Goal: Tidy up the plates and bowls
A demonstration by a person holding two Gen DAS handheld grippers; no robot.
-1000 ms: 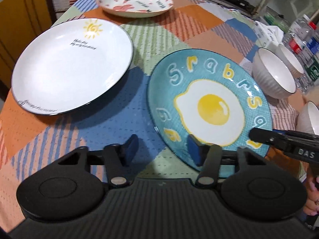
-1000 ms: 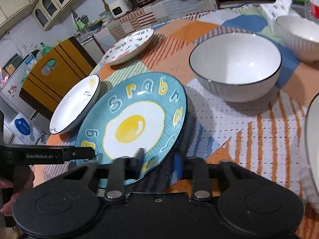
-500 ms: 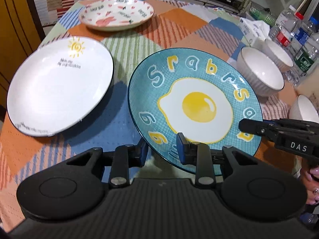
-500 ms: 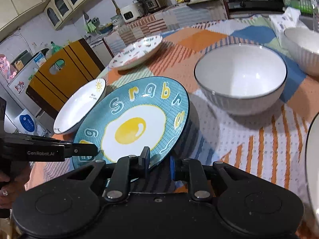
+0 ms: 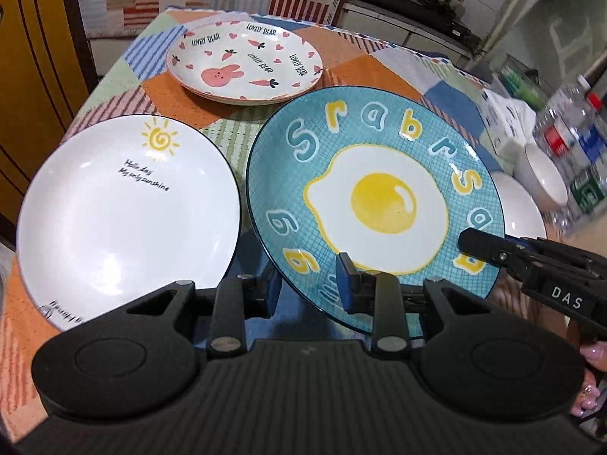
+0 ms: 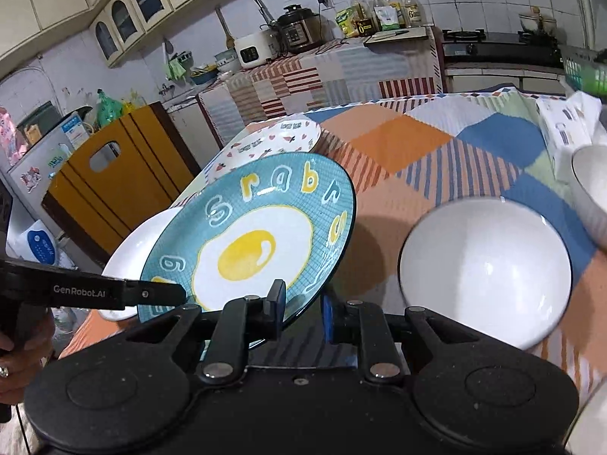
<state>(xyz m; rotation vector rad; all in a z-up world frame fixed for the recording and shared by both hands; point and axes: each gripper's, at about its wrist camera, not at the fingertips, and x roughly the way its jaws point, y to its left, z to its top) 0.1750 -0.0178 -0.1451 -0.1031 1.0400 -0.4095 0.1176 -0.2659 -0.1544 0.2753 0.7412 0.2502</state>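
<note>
Gripping egg plate [image 5: 375, 204] — both grippers, tilted

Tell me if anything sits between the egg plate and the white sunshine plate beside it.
Nothing visible does. The egg plate is clamped at its near rim by both the left gripper and right gripper, tilted above the tablecloth. Only bare cloth shows between it and the sunshine plate.

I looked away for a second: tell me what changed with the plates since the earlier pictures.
Left gripper has just closed its jaws on the near rim of the blue egg plate; right gripper was already clamped there. Together they have tilted and lifted it off the tablecloth. White sun plate, rabbit plate and bowl stayed put.
</note>
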